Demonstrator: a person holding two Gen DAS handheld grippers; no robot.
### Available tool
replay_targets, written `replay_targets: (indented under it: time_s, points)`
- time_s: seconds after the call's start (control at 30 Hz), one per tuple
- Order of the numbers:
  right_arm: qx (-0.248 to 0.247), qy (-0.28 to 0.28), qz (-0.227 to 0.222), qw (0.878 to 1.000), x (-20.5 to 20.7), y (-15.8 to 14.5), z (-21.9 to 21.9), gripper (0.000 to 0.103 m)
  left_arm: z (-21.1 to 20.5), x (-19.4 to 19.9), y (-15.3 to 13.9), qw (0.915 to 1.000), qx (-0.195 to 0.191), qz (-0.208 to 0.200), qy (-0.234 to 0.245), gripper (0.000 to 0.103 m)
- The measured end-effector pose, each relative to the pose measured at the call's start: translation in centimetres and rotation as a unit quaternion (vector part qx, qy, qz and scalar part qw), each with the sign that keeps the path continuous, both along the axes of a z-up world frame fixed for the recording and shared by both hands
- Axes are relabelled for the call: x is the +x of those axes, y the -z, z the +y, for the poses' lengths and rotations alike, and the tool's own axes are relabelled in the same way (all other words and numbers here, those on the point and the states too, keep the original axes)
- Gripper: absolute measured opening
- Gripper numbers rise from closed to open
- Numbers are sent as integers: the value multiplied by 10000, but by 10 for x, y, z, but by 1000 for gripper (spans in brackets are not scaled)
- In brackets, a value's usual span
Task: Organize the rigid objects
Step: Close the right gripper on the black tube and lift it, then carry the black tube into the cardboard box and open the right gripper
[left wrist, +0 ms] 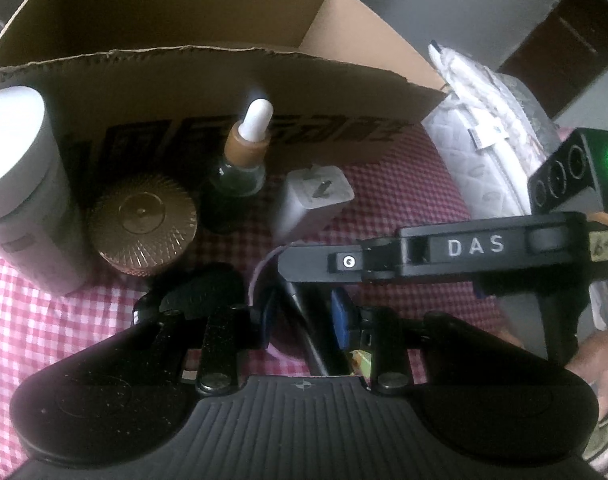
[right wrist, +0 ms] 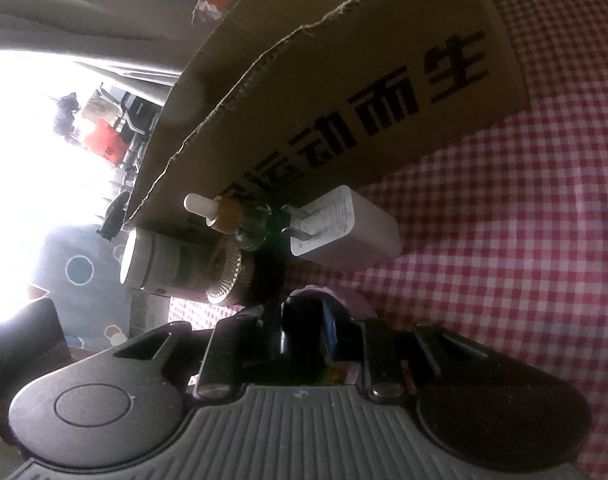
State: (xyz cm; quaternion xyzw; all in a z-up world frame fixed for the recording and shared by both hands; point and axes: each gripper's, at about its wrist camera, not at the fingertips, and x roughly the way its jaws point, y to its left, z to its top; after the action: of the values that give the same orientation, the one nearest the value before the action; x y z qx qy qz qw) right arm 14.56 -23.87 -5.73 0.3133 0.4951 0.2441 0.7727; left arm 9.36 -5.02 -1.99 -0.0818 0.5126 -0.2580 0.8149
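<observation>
An open cardboard box (left wrist: 232,80) stands at the back on the red checked cloth (left wrist: 403,184). In front of it stand a white jar (left wrist: 20,184), a gold ribbed lid jar (left wrist: 144,224), a dropper bottle (left wrist: 244,148) and a white plug adapter (left wrist: 311,200). My left gripper (left wrist: 304,320) is shut on a black glossy handle (left wrist: 304,320) with a pink part behind it. My right gripper (left wrist: 300,270) reaches in from the right onto the same object. In the right wrist view my right gripper (right wrist: 307,332) is shut on the black handle (right wrist: 294,328), with the adapter (right wrist: 343,228), dropper bottle (right wrist: 228,216) and box (right wrist: 343,100) beyond.
A white quilted bag (left wrist: 487,128) lies at the right beside the box. A dark brown cabinet (left wrist: 559,44) stands at the far right. The checked cloth (right wrist: 503,220) runs on past the adapter. A blue dotted cushion (right wrist: 76,276) lies beyond the table edge.
</observation>
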Motion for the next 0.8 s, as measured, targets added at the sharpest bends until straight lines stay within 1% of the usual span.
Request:
replay_targets:
  time_s: [0.23,0.33,0.47,0.63,0.7,0.8]
  points:
    - [216,4,158,9996,-3,8,-8,26,-1,3,2,9997,43,-91,-217,26]
    - [294,1,63,9995,-5,4,-12,26,-1,0,-3,9993,111,-261,-239,21]
    - [339,7,-53,9994,-10,-3,-14,26,0,-6,-9,9988,100,-412,-258,21]
    - [280,24,-283,9992,-16,-19,-12,26,2,-14,-20,9973,46,-660,-305,21]
    - [237,17,-436,9988,-21,-31,-9,26,4,-19,-28,9965,20,-782,-312,21]
    - [190,-29,-762,9969,-30,-54,-4,26,10,-28,-48,9936,-23,-1079,-342,21]
